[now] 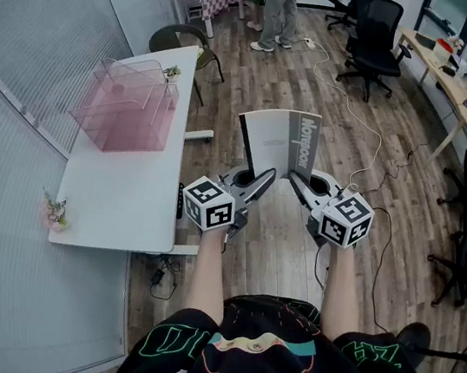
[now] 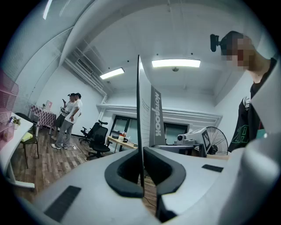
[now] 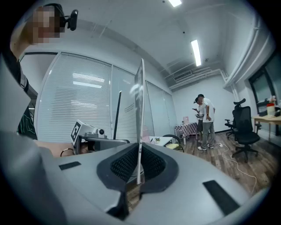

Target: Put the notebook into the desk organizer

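Note:
A grey notebook (image 1: 280,145) stands upright and part open in the air over the floor, to the right of the table. My left gripper (image 1: 263,180) is shut on its left cover, and my right gripper (image 1: 297,185) is shut on its right cover. In the left gripper view the cover (image 2: 139,110) shows edge-on, pinched between the jaws of the left gripper (image 2: 142,151), with the printed spine (image 2: 156,116) behind. In the right gripper view the right gripper (image 3: 139,147) clamps a thin cover edge (image 3: 140,110). The pink see-through desk organizer (image 1: 128,103) sits on the white table (image 1: 119,189), well to the left.
A small plant (image 1: 172,72) stands by the organizer and a flower sprig (image 1: 56,210) at the table's near end. A chair (image 1: 182,41) is behind the table. Office chairs (image 1: 374,45), a desk (image 1: 449,71), floor cables (image 1: 370,155) and two standing people (image 1: 276,3) are further off.

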Demonstrator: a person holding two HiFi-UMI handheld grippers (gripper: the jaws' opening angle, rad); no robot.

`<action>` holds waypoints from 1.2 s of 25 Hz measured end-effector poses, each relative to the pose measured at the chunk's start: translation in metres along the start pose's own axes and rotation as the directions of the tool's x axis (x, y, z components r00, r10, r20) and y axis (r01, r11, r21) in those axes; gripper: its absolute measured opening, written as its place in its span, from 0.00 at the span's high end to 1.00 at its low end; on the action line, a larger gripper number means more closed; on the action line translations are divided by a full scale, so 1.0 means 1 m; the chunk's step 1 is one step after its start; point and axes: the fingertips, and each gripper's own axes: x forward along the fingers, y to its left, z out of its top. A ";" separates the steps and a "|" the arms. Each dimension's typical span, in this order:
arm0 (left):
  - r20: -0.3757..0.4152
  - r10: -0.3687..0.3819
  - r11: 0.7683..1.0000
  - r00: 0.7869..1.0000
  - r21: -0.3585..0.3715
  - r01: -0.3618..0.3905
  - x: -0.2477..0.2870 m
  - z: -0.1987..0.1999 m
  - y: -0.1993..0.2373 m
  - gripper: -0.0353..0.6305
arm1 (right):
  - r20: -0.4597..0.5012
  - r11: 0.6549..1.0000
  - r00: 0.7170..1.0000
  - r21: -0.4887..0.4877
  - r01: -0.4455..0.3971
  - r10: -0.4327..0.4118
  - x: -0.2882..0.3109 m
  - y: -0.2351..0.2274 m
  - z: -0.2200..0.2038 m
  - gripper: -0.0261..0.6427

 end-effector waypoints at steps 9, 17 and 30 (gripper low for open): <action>-0.008 -0.006 1.000 1.000 0.030 0.006 0.007 0.005 0.003 0.94 | 0.021 1.000 1.000 0.008 0.003 -0.004 0.002 -0.009 0.003 0.94; -0.009 -0.016 1.000 1.000 0.010 0.016 0.017 0.004 -0.002 0.94 | 0.032 1.000 0.999 0.010 0.019 -0.020 -0.006 -0.017 0.004 0.94; 0.002 -0.044 0.999 0.999 -0.018 0.044 0.040 -0.001 -0.034 0.94 | 0.086 1.000 0.996 0.024 0.011 -0.013 -0.044 -0.029 0.006 0.93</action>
